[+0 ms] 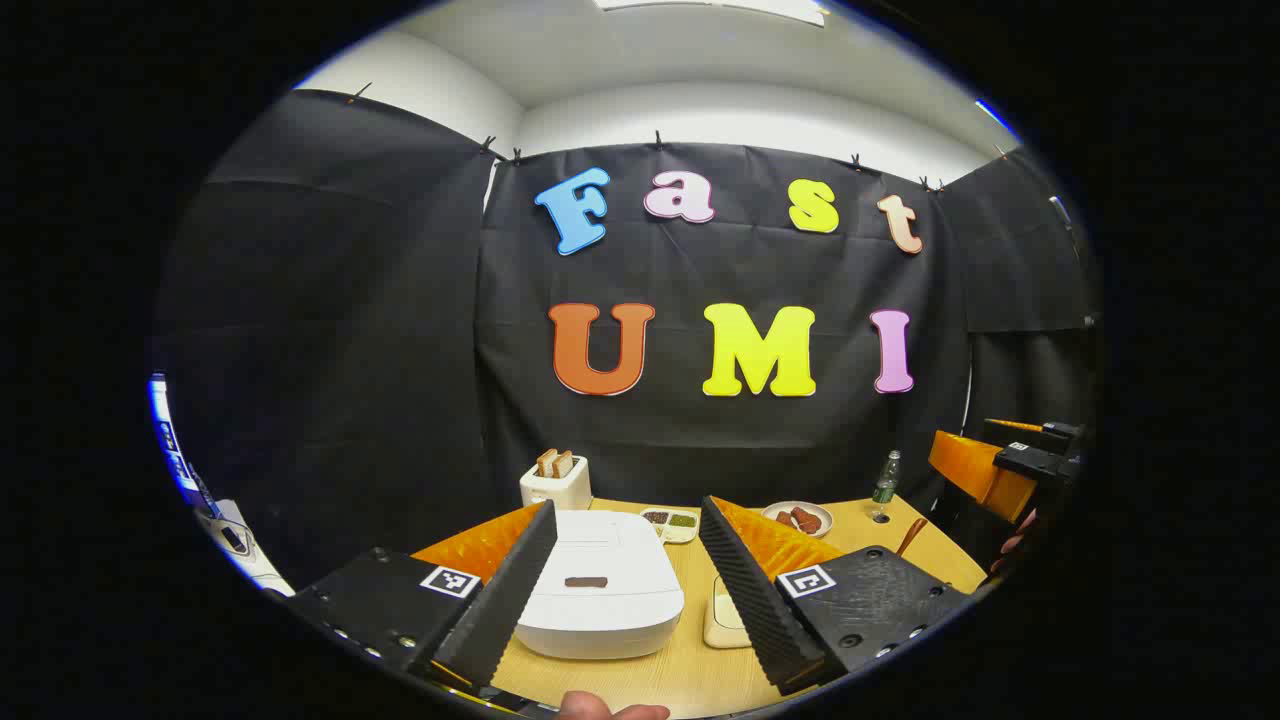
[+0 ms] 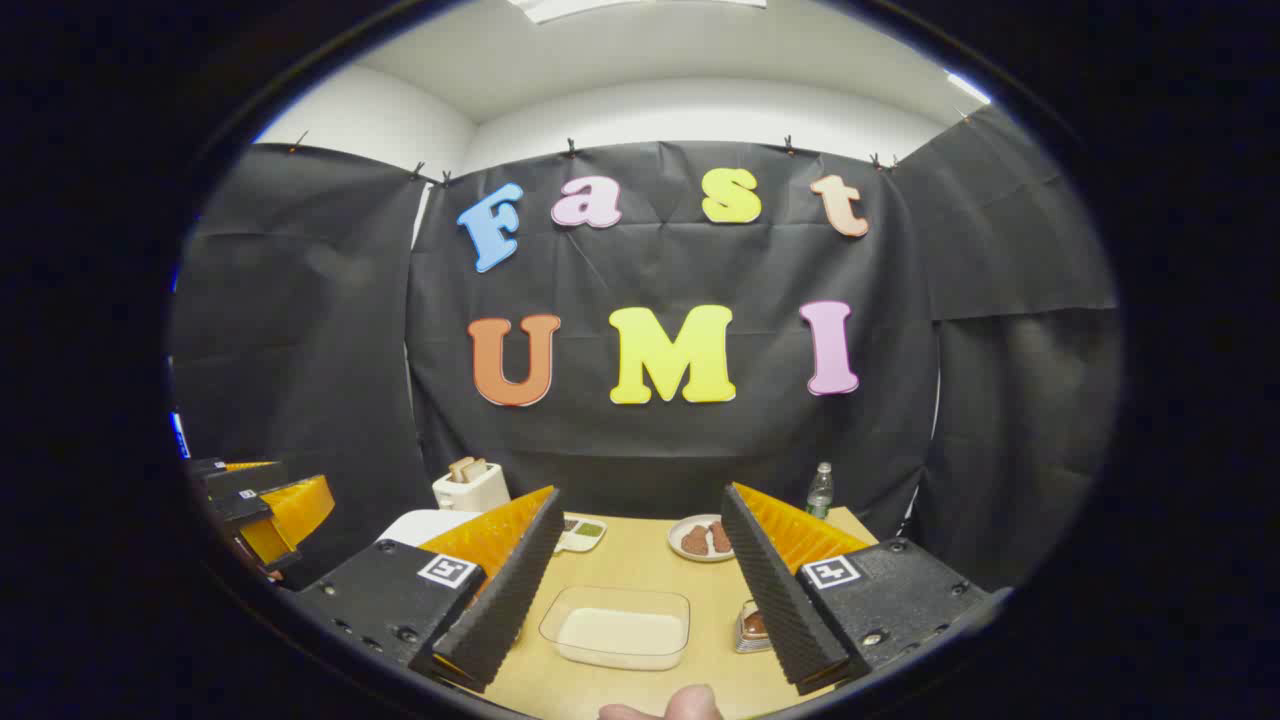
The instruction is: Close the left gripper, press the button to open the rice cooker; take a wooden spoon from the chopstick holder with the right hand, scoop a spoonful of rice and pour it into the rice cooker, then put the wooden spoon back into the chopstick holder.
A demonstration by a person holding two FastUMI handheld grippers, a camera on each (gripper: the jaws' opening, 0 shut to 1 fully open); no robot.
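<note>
None of the task's steps looks done yet. The white, rounded-square rice cooker (image 1: pixel 600 595) sits on the pale wooden table (image 1: pixel 690 670) with its lid down, at about 6 o'clock in the left gripper view, framed between the left gripper (image 1: pixel 625 590)'s black ribbed fingers, which stand wide apart and hold nothing. The dark oblong button (image 1: pixel 586 581) on the lid is untouched.

In the right gripper view, the clear rectangular plastic tray of white rice (image 2: pixel 617 627) lies at 6 o'clock between the spread, empty fingers of the right gripper (image 2: pixel 640 590). A brown wooden handle (image 1: pixel 910 537), probably the spoon, pokes up at 4 o'clock in the left gripper view; its holder cannot be made out.

Farther back stand a white toaster with bread slices (image 1: pixel 556 482), a divided condiment dish (image 1: pixel 672 522), a plate of brown food (image 2: pixel 700 539) and a green bottle (image 2: pixel 819 490).

Everything remains: closing the left fingers, pressing, scooping, pouring, returning the spoon.
</note>
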